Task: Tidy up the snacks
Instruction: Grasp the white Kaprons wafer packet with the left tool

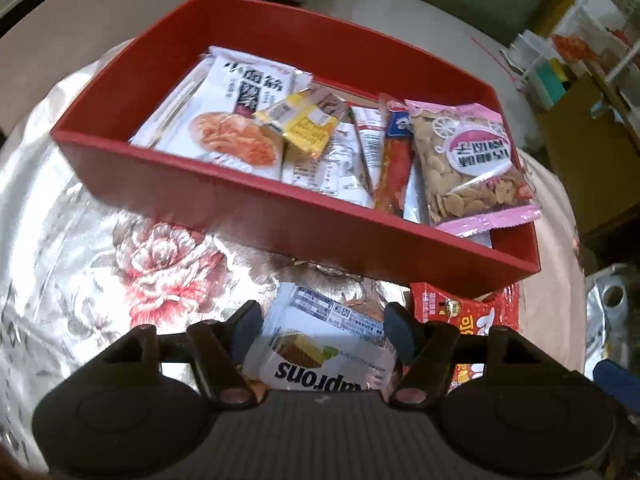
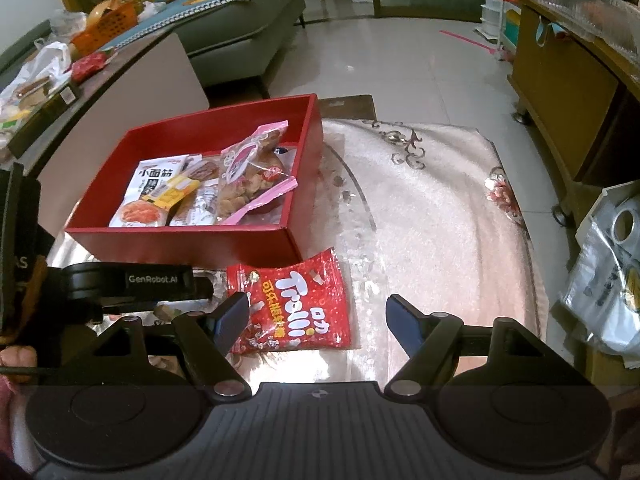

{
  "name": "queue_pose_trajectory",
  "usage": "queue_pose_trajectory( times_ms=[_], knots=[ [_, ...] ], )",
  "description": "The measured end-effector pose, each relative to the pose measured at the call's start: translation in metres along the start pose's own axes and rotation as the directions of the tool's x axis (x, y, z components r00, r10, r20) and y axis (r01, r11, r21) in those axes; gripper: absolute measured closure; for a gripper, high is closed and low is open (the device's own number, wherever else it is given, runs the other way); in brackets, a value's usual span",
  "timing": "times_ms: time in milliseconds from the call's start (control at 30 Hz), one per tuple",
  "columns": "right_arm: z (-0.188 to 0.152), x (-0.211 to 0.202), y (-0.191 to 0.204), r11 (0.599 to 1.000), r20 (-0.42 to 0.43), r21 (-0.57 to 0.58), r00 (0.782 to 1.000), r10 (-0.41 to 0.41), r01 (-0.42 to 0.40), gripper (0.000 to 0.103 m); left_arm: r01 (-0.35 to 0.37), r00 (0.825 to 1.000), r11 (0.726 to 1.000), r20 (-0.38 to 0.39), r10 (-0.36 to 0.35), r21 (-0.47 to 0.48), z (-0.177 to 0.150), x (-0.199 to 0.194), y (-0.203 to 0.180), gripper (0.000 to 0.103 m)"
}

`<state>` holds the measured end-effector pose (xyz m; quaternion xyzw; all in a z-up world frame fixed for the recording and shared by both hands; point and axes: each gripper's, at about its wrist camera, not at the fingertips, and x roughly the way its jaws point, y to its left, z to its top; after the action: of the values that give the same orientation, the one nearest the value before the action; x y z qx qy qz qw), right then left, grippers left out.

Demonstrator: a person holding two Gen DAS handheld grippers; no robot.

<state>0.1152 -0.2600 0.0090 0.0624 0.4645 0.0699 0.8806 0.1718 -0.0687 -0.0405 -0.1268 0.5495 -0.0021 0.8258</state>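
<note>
A red box (image 1: 248, 204) (image 2: 188, 242) on the floral tablecloth holds several snack packs, among them a white noodle-snack pack (image 1: 228, 108) (image 2: 148, 188), a yellow pack (image 1: 300, 124) and a pink bag of chips (image 1: 468, 160) (image 2: 252, 176). My left gripper (image 1: 322, 318) is open, its fingers on either side of a white wafer pack (image 1: 320, 344) lying in front of the box. A red Trolli gummy bag (image 2: 296, 304) (image 1: 468, 312) lies beside it. My right gripper (image 2: 318, 312) is open above the Trolli bag's right half.
The table's cloth (image 2: 432, 216) stretches to the right of the box. A plastic bag (image 2: 604, 276) sits at the right edge. A sofa (image 2: 224, 24), a side table with clutter (image 2: 52, 80) and a wooden cabinet (image 2: 568, 92) stand beyond. The left gripper's body (image 2: 120, 284) shows at left.
</note>
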Motion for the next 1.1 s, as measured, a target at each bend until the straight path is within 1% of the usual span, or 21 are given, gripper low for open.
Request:
queue_pose_trajectory(
  times_ms=[67,133,167,267,333,367,433,467,567,633,700,733,800,833,867,900,933,967,1000,1033,1100],
  knots=[
    [0.000,0.000,-0.002,1.000,0.000,0.005,1.000,-0.003,0.003,0.022,-0.006,1.000,0.999,0.013,0.006,0.050,0.000,0.001,-0.006,0.042],
    [0.000,0.002,-0.003,1.000,-0.004,0.010,1.000,-0.008,0.008,0.022,-0.021,1.000,0.994,0.005,0.021,0.106,-0.001,0.003,-0.011,0.039],
    [0.000,0.004,-0.003,1.000,-0.008,0.012,1.000,-0.009,0.009,0.022,-0.030,1.000,0.993,0.005,0.029,0.114,-0.002,0.002,-0.013,0.038],
    [0.001,0.008,-0.001,1.000,-0.020,0.005,1.000,-0.005,0.005,0.022,-0.013,0.999,0.993,-0.038,0.018,0.120,-0.006,-0.001,-0.009,0.038],
    [0.002,0.008,0.003,1.000,-0.023,-0.005,1.000,0.005,-0.005,0.022,-0.004,0.998,0.991,-0.059,0.012,0.134,-0.012,-0.007,0.000,0.038],
    [0.002,0.007,0.005,1.000,-0.025,-0.009,1.000,0.010,-0.010,0.022,-0.014,0.997,0.989,-0.077,0.026,0.150,-0.014,-0.010,0.004,0.035],
    [0.001,0.005,0.008,1.000,-0.026,-0.016,0.999,0.022,-0.022,0.021,-0.006,0.992,0.982,-0.124,0.030,0.189,-0.020,-0.016,0.015,0.034],
    [0.001,0.004,0.010,0.999,-0.025,-0.022,0.999,0.027,-0.027,0.021,-0.018,0.992,0.980,-0.122,0.043,0.198,-0.025,-0.021,0.021,0.034],
    [-0.001,0.002,0.013,0.999,-0.028,-0.035,0.999,0.033,-0.034,0.021,-0.057,0.994,0.980,-0.081,0.074,0.191,-0.035,-0.037,0.040,0.035],
    [-0.001,0.002,0.014,0.999,-0.031,-0.035,0.999,0.033,-0.034,0.021,-0.045,0.994,0.981,-0.087,0.062,0.187,-0.043,-0.046,0.050,0.035],
    [0.000,0.003,0.016,0.999,-0.033,-0.034,0.999,0.037,-0.038,0.020,-0.054,0.996,0.986,-0.068,0.065,0.157,-0.052,-0.054,0.060,0.035],
    [0.000,0.003,0.018,0.998,-0.033,-0.038,0.999,0.039,-0.041,0.016,-0.063,0.996,0.990,-0.056,0.071,0.130,-0.056,-0.056,0.063,0.035],
    [-0.001,0.003,0.022,0.998,-0.032,-0.049,0.998,0.047,-0.048,0.015,-0.034,0.998,0.999,-0.054,0.036,0.041,-0.057,-0.056,0.070,0.035],
    [-0.001,0.003,0.024,0.997,-0.035,-0.053,0.998,0.051,-0.053,0.016,0.003,0.998,1.000,-0.067,-0.003,-0.002,-0.058,-0.055,0.072,0.035],
    [-0.001,0.002,0.027,0.997,-0.035,-0.058,0.998,0.058,-0.060,0.016,0.036,0.996,0.999,-0.088,-0.036,-0.007,-0.057,-0.053,0.071,0.035],
    [-0.001,0.001,0.029,0.996,-0.026,-0.060,0.998,0.058,-0.060,0.016,0.054,0.993,0.998,-0.104,-0.050,0.036,-0.056,-0.050,0.061,0.035],
    [0.000,-0.001,0.030,0.996,-0.018,-0.064,0.998,0.057,-0.058,0.016,0.047,0.995,0.992,-0.097,-0.035,0.121,-0.057,-0.052,0.050,0.035],
    [0.000,-0.002,0.030,0.996,-0.017,-0.067,0.998,0.059,-0.060,0.016,0.021,0.997,0.977,-0.075,-0.005,0.214,-0.059,-0.056,0.040,0.035],
    [0.000,-0.003,0.029,0.996,-0.014,-0.066,0.998,0.062,-0.063,0.016,0.012,0.998,0.964,-0.056,0.003,0.266,-0.061,-0.059,0.034,0.035],
    [0.001,-0.004,0.026,0.996,-0.010,-0.061,0.998,0.061,-0.061,0.016,0.027,0.998,0.961,-0.054,-0.012,0.274,-0.062,-0.060,0.032,0.034],
    [0.001,-0.003,0.021,0.997,-0.013,-0.052,0.999,0.053,-0.054,0.016,0.065,0.995,0.973,-0.084,-0.047,0.223,-0.060,-0.055,0.036,0.034]
  ],
)
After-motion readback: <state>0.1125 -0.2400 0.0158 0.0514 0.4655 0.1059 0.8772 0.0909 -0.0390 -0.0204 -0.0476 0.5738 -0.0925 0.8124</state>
